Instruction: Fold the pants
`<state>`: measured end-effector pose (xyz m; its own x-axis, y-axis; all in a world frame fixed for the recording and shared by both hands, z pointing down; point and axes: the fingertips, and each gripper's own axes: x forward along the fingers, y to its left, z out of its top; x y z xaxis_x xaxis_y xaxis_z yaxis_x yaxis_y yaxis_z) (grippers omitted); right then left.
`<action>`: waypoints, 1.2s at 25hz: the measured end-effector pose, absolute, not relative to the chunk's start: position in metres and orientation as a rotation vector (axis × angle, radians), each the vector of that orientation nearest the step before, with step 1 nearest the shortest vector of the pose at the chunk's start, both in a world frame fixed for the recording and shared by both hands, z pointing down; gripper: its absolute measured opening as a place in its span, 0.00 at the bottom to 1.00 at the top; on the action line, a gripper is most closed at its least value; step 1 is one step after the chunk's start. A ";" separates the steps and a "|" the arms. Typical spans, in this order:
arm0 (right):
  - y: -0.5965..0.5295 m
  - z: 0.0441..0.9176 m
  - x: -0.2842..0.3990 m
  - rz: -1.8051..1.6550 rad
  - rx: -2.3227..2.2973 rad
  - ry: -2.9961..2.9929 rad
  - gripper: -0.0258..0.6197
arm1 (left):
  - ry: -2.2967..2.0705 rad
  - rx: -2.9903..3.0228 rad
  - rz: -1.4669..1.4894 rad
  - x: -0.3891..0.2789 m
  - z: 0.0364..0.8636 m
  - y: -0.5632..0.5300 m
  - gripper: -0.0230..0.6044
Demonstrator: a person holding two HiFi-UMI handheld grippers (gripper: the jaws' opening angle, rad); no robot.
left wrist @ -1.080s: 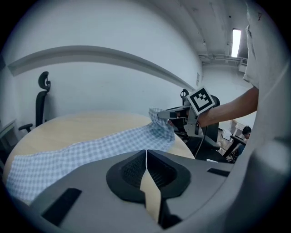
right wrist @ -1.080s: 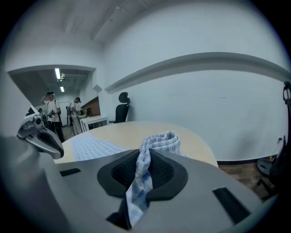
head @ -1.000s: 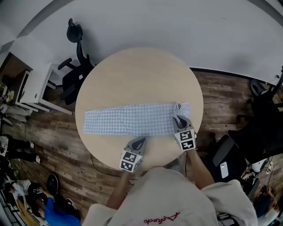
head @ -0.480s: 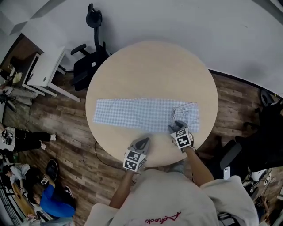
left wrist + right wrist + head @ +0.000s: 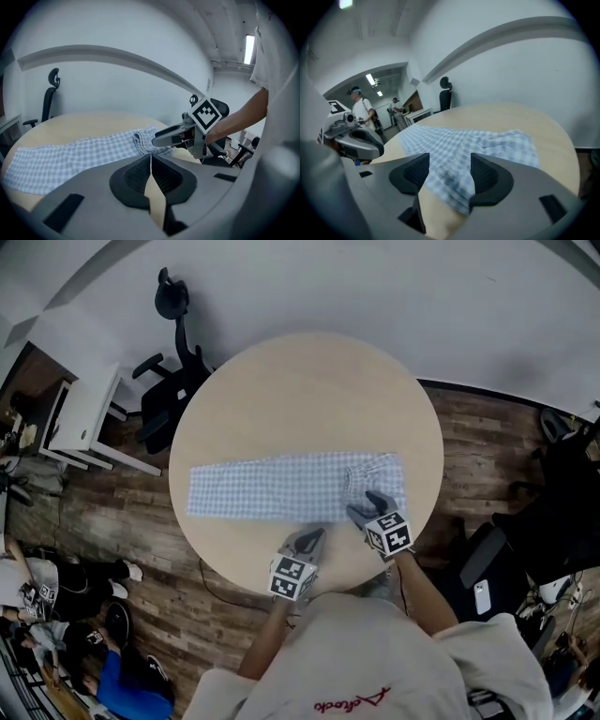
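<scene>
Light blue checked pants lie stretched left to right across the round wooden table, with a bunched fold near their right end. My right gripper hovers at the pants' near right edge. Its jaws have just been opening and now stand wide, with checked cloth under the gap and no pad pressing it. My left gripper is shut and empty over bare table by the pants' near edge. The left gripper view shows the pants and the right gripper ahead of the shut left gripper.
A black office chair and a white desk stand beyond the table's left side. Dark chairs and gear crowd the right. People are on the wooden floor at lower left. The table's far half is bare wood.
My right gripper has let go of the pants' right end, opened, and pulled back toward the near edge. The cloth now lies on the table. The left gripper has hardly moved.
</scene>
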<state>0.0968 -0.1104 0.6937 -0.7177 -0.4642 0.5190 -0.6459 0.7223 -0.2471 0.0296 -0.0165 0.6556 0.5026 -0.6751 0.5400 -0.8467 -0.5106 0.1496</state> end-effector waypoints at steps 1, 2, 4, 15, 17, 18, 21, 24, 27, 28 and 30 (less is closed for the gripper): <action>-0.116 0.690 0.110 0.601 0.923 -2.500 0.45 | -1.241 2.368 0.594 0.037 0.655 -0.020 0.10; -0.122 0.688 0.126 0.622 0.996 -2.485 0.45 | -1.220 2.384 0.597 0.045 0.654 -0.023 0.10; -0.130 0.690 0.161 0.682 1.127 -2.435 0.45 | -1.177 2.416 0.601 0.062 0.653 -0.028 0.10; -0.131 0.740 0.260 0.995 1.407 -2.171 0.36 | -1.061 2.494 0.639 0.123 0.652 -0.039 0.10; -0.135 0.743 0.258 1.022 1.405 -2.137 0.35 | -1.072 2.488 0.644 0.121 0.652 -0.038 0.10; -0.136 0.744 0.257 1.029 1.403 -2.112 0.34 | -1.082 2.484 0.646 0.117 0.652 -0.038 0.10; -0.138 0.749 0.251 1.025 1.383 -2.062 0.24 | -1.116 2.464 0.650 0.105 0.652 -0.037 0.10; -0.141 0.750 0.246 1.035 1.377 -2.052 0.15 | -1.145 2.447 0.647 0.095 0.650 -0.038 0.10; -0.140 0.749 0.246 1.056 1.379 -2.075 0.13 | -1.152 2.444 0.644 0.093 0.650 -0.039 0.10; -0.140 0.748 0.248 1.060 1.381 -2.085 0.13 | -1.149 2.447 0.645 0.094 0.650 -0.040 0.10; -0.142 0.744 0.253 1.065 1.392 -2.101 0.13 | -1.139 2.454 0.649 0.098 0.650 -0.040 0.10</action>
